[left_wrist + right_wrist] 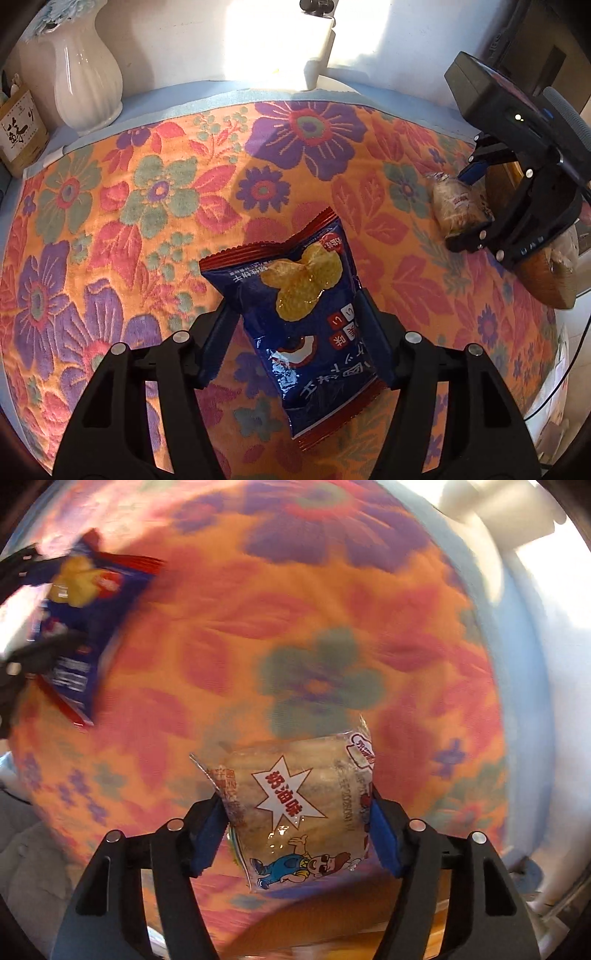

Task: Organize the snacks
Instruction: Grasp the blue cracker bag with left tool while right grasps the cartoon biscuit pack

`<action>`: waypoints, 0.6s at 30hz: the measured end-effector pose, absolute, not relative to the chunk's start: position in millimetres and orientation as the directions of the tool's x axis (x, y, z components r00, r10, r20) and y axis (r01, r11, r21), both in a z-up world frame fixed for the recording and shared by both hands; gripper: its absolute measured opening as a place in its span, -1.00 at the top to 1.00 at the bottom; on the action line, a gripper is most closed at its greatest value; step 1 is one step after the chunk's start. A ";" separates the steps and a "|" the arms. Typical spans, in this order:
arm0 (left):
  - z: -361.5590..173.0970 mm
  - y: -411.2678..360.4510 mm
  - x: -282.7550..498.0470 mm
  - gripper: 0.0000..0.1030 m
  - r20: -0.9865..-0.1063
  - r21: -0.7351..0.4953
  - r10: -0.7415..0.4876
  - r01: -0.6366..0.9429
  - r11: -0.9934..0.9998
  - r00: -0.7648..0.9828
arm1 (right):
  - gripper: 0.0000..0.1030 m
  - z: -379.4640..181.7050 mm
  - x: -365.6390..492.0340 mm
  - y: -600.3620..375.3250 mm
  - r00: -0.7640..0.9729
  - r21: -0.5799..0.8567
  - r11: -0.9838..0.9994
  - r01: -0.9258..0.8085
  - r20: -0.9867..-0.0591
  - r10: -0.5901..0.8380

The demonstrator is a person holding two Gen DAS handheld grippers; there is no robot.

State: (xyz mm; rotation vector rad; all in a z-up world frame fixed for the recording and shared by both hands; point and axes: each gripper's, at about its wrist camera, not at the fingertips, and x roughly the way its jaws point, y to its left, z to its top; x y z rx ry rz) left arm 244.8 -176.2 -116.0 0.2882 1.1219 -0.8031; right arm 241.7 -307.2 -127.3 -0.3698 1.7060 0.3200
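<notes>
Left tongs (295,325) clamped on a blue chip bag (301,306) above the floral cloth (147,192), right tongs (297,827) clamped on a clear-wrapped bread pack (295,805), brown basket (546,273) behind the right tongs, contents hidden, right view blurred

Sunlight is washing out the wall (273,44) behind your table; your right wrist view is smearing the floral cloth (295,609) (motion blur), edges bending fisheye-style.
</notes>
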 end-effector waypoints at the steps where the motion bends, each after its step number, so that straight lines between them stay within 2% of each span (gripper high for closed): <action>1: -116.1 -168.9 243.1 -0.23 -0.883 -0.178 -0.426 0.701 0.690 0.195 | -0.28 -126.4 237.1 -296.5 -0.144 0.011 0.902 -0.432 -0.988 -0.058; 8: -113.2 -109.9 208.4 -0.22 -0.881 -0.180 -0.427 0.692 0.699 0.202 | -0.28 -117.3 173.2 -204.1 -0.077 0.000 0.798 -0.602 -0.995 -0.058; 11: -117.1 -84.8 197.5 -0.23 -0.878 -0.192 -0.436 0.686 0.701 0.200 | -0.32 -110.7 141.8 -187.9 0.019 -0.091 0.766 -0.637 -0.995 -0.103; 14: -119.8 -69.4 189.9 -0.23 -0.868 -0.217 -0.456 0.678 0.703 0.196 | -0.38 -88.7 107.0 -188.4 0.141 -0.112 0.844 -0.524 -0.989 -0.043; 16: -120.5 -62.4 186.0 -0.24 -0.858 -0.230 -0.473 0.677 0.699 0.198 | -0.58 -66.1 68.5 -196.2 0.305 -0.107 0.906 -0.409 -0.952 0.026; 17: -121.9 -61.1 185.1 -0.25 -0.854 -0.235 -0.481 0.677 0.698 0.200 | -0.74 -61.2 54.7 -199.7 0.359 -0.086 0.927 -0.365 -0.932 0.055; 18: -124.3 -64.1 186.0 -0.26 -0.851 -0.240 -0.486 0.675 0.698 0.200 | -0.74 -60.5 40.9 -202.3 0.406 -0.057 0.951 -0.303 -0.911 0.075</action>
